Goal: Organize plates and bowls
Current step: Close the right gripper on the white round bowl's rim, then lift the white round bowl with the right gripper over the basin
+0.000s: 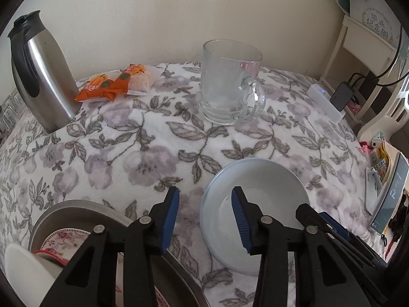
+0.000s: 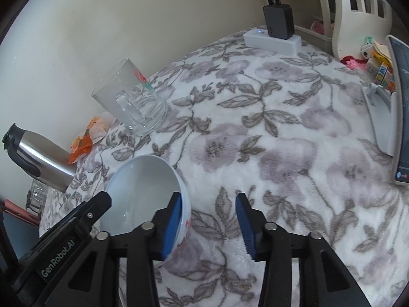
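Observation:
A pale blue-white bowl (image 1: 258, 186) (image 2: 143, 186) stands upright on the flowered tablecloth. My left gripper (image 1: 205, 217) straddles its left rim: one blue pad is inside the bowl and the other outside, with gaps on both sides, so it is open. My right gripper (image 2: 209, 223) straddles the opposite rim. Its inner pad lies close against the bowl's inside wall and its outer pad stands well clear, so it is open too. Each view shows a finger of the other gripper (image 1: 306, 212) (image 2: 102, 199) at the bowl's far side. At lower left a metal basin (image 1: 76, 204) holds a patterned plate (image 1: 66, 235) and a white red-rimmed dish (image 1: 25, 263).
A glass mug (image 1: 230, 87) stands behind the bowl, with a steel jug (image 1: 43, 71) and orange snack packets (image 1: 115, 84) to the left by the wall. On the right are a white power strip (image 2: 271, 41) with a black charger (image 2: 278, 23) and a phone on a stand (image 2: 398, 107).

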Motion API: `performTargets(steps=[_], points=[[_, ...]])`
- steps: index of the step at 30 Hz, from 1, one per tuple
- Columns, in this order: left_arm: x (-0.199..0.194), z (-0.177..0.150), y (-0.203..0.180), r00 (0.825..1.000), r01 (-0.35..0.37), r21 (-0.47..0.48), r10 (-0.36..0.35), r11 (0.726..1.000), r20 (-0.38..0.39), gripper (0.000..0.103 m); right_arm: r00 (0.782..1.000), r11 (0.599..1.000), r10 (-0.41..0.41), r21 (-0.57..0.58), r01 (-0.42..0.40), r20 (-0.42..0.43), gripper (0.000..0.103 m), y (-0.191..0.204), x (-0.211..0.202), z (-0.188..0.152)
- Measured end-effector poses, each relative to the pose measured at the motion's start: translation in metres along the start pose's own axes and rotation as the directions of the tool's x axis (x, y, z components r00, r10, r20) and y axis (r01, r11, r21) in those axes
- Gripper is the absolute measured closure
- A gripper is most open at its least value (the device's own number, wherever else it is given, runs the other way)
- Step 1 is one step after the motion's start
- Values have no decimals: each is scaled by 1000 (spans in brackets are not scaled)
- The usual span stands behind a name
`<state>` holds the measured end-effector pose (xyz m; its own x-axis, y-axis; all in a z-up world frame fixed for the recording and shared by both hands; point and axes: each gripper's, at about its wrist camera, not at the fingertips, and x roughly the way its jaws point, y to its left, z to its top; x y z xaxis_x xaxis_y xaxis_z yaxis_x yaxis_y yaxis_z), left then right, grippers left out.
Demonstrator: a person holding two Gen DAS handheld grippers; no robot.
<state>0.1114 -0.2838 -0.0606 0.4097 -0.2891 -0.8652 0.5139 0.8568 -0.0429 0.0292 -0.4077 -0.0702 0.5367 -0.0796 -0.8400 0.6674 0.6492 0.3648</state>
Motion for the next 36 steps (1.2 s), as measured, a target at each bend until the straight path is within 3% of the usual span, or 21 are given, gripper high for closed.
performTargets(steps=[5, 16, 22, 36], points=[[7, -1, -3, 1000, 6, 16, -6, 1000, -11, 69, 1000, 1000, 18, -9, -18, -9, 72, 3, 6, -1], [23, -6, -9, 999, 27, 32, -25, 999, -45, 79, 998, 999, 41, 2, -41, -40, 78, -1, 17, -3], [19, -5, -11, 999, 33, 47, -31, 998, -41, 84, 996, 998, 67, -6, -67, -53, 92, 4, 17, -4], [16, -5, -9, 998, 50, 39, -48, 998, -47, 85, 996, 998, 59, -5, -60, -68, 93, 7, 16, -6]])
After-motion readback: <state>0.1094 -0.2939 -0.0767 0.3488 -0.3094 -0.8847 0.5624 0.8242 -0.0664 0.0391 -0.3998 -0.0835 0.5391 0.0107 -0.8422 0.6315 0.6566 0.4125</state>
